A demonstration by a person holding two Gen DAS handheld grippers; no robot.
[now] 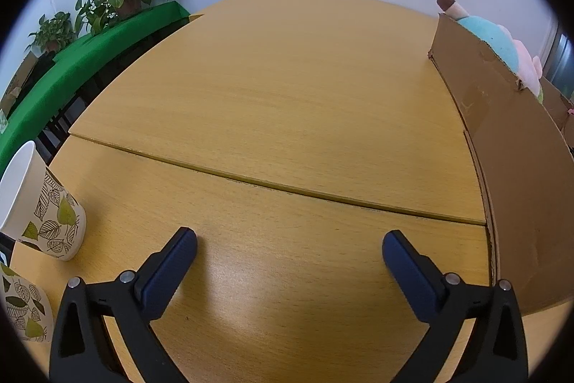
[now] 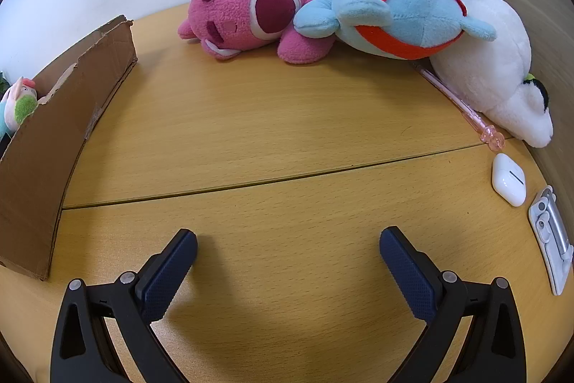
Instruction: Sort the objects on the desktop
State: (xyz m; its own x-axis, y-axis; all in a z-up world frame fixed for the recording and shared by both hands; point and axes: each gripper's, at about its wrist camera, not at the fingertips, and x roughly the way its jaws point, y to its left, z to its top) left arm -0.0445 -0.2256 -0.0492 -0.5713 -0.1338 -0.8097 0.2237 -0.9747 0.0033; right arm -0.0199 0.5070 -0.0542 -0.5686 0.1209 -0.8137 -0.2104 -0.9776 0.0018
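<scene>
The box (image 1: 502,139) wall hides most of the plush (image 1: 502,45) at upper right. At lower left, a cup (image 1: 21,307) is cut off by the edge.

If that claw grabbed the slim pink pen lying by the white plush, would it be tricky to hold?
Probably a bit. The pink pen looks thin, smooth and glossy, so it may slip or roll between the wide-open right gripper pads. It seems rigid and light, and the white plush beside it leaves little room.

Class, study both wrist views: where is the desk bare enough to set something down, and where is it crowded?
Bare: the stretch between the leaf-print cups and the cardboard box, and between the box and the earbud case. Crowded: the far right corner, with the pink plush, blue plush, white plush and pink pen.
</scene>
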